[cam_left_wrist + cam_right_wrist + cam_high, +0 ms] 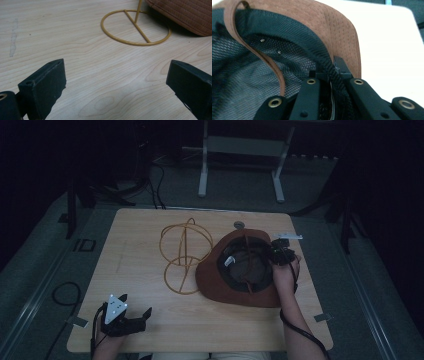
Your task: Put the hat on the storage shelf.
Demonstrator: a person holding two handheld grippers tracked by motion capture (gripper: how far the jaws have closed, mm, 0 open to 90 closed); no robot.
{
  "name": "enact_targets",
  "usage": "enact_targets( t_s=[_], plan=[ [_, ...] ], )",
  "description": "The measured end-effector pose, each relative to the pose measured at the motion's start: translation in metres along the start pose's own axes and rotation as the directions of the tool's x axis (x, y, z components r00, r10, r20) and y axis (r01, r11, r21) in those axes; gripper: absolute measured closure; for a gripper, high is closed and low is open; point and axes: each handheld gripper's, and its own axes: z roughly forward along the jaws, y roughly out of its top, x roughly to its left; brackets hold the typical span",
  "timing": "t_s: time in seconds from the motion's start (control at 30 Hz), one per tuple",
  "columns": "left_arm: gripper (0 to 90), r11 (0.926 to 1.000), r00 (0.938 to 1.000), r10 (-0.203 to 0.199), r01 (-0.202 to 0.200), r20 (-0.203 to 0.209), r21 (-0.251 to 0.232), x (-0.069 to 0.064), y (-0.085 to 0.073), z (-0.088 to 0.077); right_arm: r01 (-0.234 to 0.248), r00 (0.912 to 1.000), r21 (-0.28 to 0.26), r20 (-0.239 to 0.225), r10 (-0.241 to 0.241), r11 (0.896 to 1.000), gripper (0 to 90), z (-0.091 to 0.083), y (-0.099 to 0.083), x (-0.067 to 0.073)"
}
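Note:
A brown hat (pixel 239 270) lies upside down on the wooden table (pixel 140 225), its black mesh lining facing up. My right gripper (pixel 278 255) is shut on the hat's right edge. In the right gripper view the jaws pinch the black inner band and brown brim (pixel 342 32), and a brown strap (pixel 265 58) curves across the lining. Left of the hat stands a yellow wire hat stand (pixel 183 255); its round base (pixel 136 30) lies ahead of my left gripper (pixel 131 311). The left gripper (pixel 115 82) rests open near the table's front left, with bare wood between its jaws.
A small round metal disc (pixel 239 225) sits near the table's far edge. Beyond the table stands a white frame on legs (pixel 240 160). Cables lie on the grey floor at left (pixel 65 295). A faint streak marks the wood (pixel 13 37).

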Motion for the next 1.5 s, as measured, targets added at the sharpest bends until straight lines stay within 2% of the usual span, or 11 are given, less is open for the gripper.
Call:
enact_targets(
  t_s=[0.23, 0.27, 0.5, 0.67, 0.9, 1.03, 1.07, 1.17, 1.2, 1.3, 1.5],
  plan=[
    [3.3, 0.9997, 0.9995, 0.025, -0.025, 0.017, -0.002, -0.006, 0.004, -0.001, -0.041, 0.9985, -0.091, -0.040, 0.038, 0.995, 84.4, -0.030, 0.008, -0.005],
    [3.4, 0.9995, 0.9992, 0.031, -0.031, 0.024, 0.001, -0.009, 0.006, -0.002, -0.046, 0.9978, -0.121, -0.052, 0.040, 0.992, 84.4, -0.043, 0.011, -0.007],
    [3.4, 0.9991, 0.9977, 0.043, -0.042, 0.053, -0.007, -0.018, 0.015, -0.001, -0.080, 0.9947, -0.189, -0.079, 0.066, 0.979, 84.4, -0.073, 0.017, -0.019],
    [4.3, 0.9972, 0.9939, 0.074, -0.073, 0.081, -0.015, -0.034, 0.029, 0.000, -0.084, 0.9939, -0.228, -0.089, 0.065, 0.970, 84.4, -0.093, 0.015, -0.027],
    [5.1, 0.9884, 0.9764, 0.151, -0.148, 0.154, -0.035, -0.063, 0.053, 0.007, -0.067, 0.9961, -0.251, -0.073, 0.050, 0.966, 84.4, -0.116, 0.009, -0.035],
    [5.1, 0.9878, 0.9737, 0.155, -0.151, 0.166, -0.037, -0.069, 0.059, 0.011, -0.067, 0.9963, -0.263, -0.069, 0.051, 0.962, 84.3, -0.124, 0.006, -0.037],
    [5.7, 0.9861, 0.9654, 0.166, -0.160, 0.201, -0.046, -0.078, 0.071, 0.018, -0.063, 0.9967, -0.268, -0.066, 0.047, 0.961, 84.3, -0.129, 0.003, -0.038],
    [5.7, 0.9823, 0.9568, 0.187, -0.181, 0.223, -0.048, -0.087, 0.081, 0.024, -0.064, 0.9967, -0.266, -0.066, 0.048, 0.962, 84.3, -0.132, -0.001, -0.040],
    [5.8, 0.9823, 0.9568, 0.187, -0.181, 0.223, -0.048, -0.087, 0.081, 0.024, -0.067, 0.9964, -0.267, -0.069, 0.050, 0.961, 84.3, -0.133, -0.003, -0.040],
    [5.8, 0.9815, 0.9456, 0.191, -0.186, 0.263, -0.045, -0.100, 0.096, 0.031, -0.062, 0.9966, -0.267, -0.069, 0.045, 0.962, 84.3, -0.135, -0.007, -0.040],
    [6.3, 0.9742, 0.9268, 0.225, -0.217, 0.300, -0.063, -0.119, 0.117, 0.038, -0.058, 0.9964, -0.268, -0.075, 0.039, 0.962, 84.3, -0.136, -0.014, -0.039]
  ],
)
